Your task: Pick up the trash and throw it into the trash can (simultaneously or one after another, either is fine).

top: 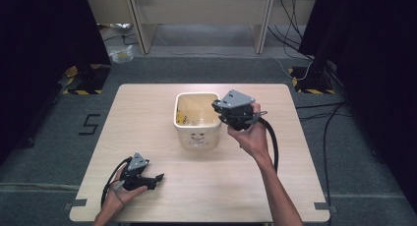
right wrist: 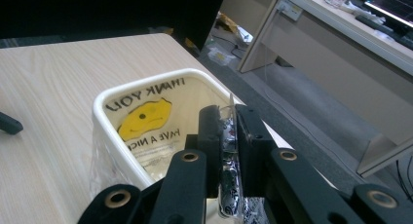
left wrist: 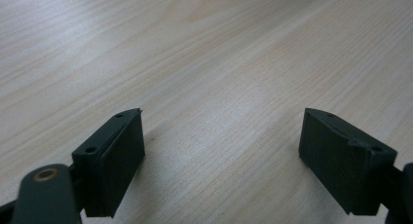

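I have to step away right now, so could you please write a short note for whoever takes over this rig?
Left gripper: open, holding nothing, low over the table near its front left.
Right gripper: shut on the clear plastic bag at the bin's right rim.
Bin: mid-table, with the printed bag inside it.
Done: one bag edge pinched.
Left: probably fitting the bag over the rim; check the other sides.
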`<state>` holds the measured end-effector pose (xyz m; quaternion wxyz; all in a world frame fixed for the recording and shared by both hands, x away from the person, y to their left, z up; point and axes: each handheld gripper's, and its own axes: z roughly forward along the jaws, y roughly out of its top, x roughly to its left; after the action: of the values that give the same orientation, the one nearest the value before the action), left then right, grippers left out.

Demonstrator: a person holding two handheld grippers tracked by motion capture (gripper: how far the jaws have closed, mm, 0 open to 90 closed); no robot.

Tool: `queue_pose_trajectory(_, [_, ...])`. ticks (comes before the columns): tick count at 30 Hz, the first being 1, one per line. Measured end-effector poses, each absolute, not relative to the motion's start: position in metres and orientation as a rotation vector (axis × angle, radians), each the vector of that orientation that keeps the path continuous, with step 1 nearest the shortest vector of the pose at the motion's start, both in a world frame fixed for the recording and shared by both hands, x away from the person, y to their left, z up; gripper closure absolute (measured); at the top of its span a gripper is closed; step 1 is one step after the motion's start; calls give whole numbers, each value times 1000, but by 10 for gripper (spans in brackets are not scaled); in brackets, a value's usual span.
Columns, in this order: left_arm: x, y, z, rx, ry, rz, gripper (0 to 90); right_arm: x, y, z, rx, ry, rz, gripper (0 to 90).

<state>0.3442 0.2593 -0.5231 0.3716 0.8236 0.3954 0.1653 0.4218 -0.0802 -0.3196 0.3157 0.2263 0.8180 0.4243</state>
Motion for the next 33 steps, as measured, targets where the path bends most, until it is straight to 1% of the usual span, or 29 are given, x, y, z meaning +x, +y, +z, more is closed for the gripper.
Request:
queue_pose_trajectory(8, [344,259,-524,2105,1015,427,159,433,-51,-321,550,2196,1114,824])
queue_pose_trajectory(16, [344,259,-524,2102,1016,427,159,452,-26,-335,550,2260,1087,824])
queue_pose_trajectory(26, [344,259,-523,2104,1015,425,159,471,-15,-355,595,2317,1051,823])
queue_pose_trajectory(33, [344,259,-523,2104,1015,425,159,478,-14,-363,613,2357,1022,823])
